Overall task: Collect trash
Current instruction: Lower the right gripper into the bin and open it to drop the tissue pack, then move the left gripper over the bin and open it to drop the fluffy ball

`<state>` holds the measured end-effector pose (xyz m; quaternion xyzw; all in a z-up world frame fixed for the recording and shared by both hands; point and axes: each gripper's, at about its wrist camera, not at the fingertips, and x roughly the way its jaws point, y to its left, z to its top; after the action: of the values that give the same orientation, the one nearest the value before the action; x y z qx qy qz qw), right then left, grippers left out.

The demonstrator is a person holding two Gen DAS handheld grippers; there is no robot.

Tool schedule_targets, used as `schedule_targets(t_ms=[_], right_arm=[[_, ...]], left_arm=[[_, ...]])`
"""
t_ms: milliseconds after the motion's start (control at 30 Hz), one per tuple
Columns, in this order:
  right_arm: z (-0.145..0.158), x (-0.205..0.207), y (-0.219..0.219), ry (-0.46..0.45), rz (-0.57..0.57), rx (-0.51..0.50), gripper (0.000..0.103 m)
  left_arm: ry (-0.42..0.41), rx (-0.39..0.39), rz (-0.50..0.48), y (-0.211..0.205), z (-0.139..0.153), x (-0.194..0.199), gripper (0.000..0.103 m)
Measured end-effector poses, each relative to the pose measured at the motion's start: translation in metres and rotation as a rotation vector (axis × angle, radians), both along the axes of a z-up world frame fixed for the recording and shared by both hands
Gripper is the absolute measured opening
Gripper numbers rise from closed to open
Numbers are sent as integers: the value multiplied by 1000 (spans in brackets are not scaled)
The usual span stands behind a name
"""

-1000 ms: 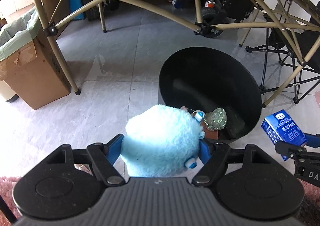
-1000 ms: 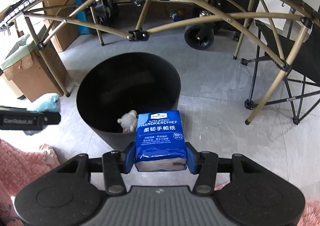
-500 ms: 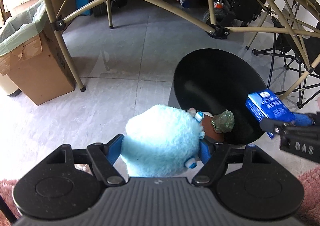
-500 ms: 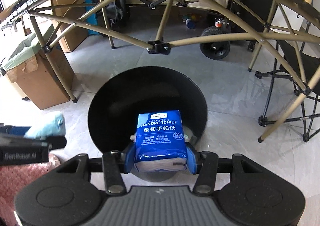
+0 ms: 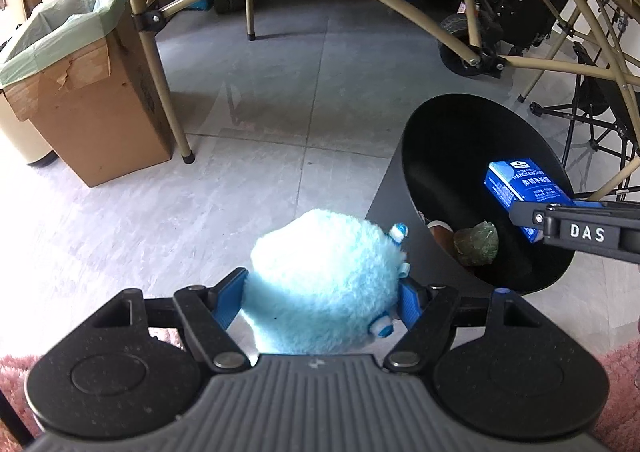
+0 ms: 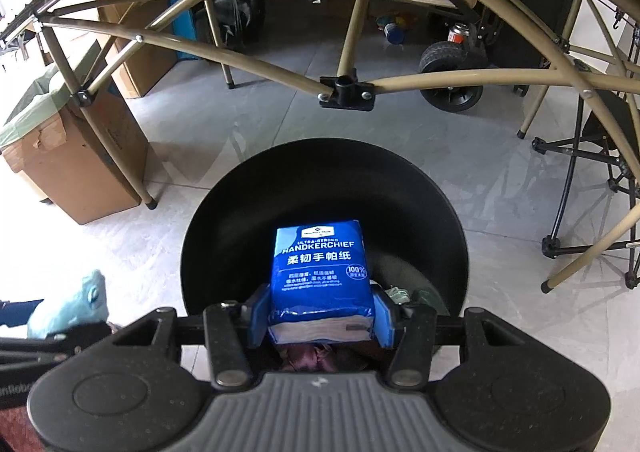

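Note:
My left gripper (image 5: 322, 302) is shut on a fluffy light-blue plush toy (image 5: 326, 284), held over the grey floor just left of the round black bin (image 5: 424, 156). My right gripper (image 6: 322, 310) is shut on a blue handkerchief pack (image 6: 322, 272), which hangs over the open mouth of the black bin (image 6: 248, 204). In the left wrist view the handkerchief pack (image 5: 520, 184) and a black arm of the right gripper (image 5: 580, 230) show above the bin. A greenish crumpled lump (image 5: 478, 244) and other bits lie at the bin's bottom.
A cardboard box with a green liner (image 5: 76, 92) stands at the left. Tan folding-frame tubes (image 6: 352, 88) arch over the floor, one leg (image 5: 160, 92) close to the box. A wheeled cart (image 6: 452, 72) and a black folding chair (image 6: 600, 188) are at the right. Pink rug (image 5: 12, 372) lies near me.
The right gripper has carried the handkerchief pack from the bin's near rim to over its opening. In the left wrist view the bin has slid to the right; the plush toy stays gripped.

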<state>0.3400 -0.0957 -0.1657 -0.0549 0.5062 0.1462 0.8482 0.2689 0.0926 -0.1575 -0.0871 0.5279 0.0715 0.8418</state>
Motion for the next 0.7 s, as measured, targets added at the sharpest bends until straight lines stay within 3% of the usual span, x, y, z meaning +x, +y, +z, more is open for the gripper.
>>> schedule_targets(t_ms=[267, 300, 333, 367, 433, 700], right_arm=[[-12, 13, 5, 38, -27, 7, 53], [-12, 14, 4, 43, -33, 10, 57], [-13, 15, 4, 47, -40, 10, 69], [-14, 16, 5, 51, -43, 8, 87], [-15, 16, 7, 51, -39, -2, 99], [-20, 16, 8, 72, -27, 8, 103]], left_arm=[[8, -13, 9, 7, -3, -1, 75], [10, -14, 11, 7, -4, -1, 75], [12, -14, 12, 8, -4, -2, 75], [14, -15, 14, 8, -5, -2, 75], [17, -17, 17, 8, -5, -2, 75], [20, -15, 17, 9, -6, -1, 75]])
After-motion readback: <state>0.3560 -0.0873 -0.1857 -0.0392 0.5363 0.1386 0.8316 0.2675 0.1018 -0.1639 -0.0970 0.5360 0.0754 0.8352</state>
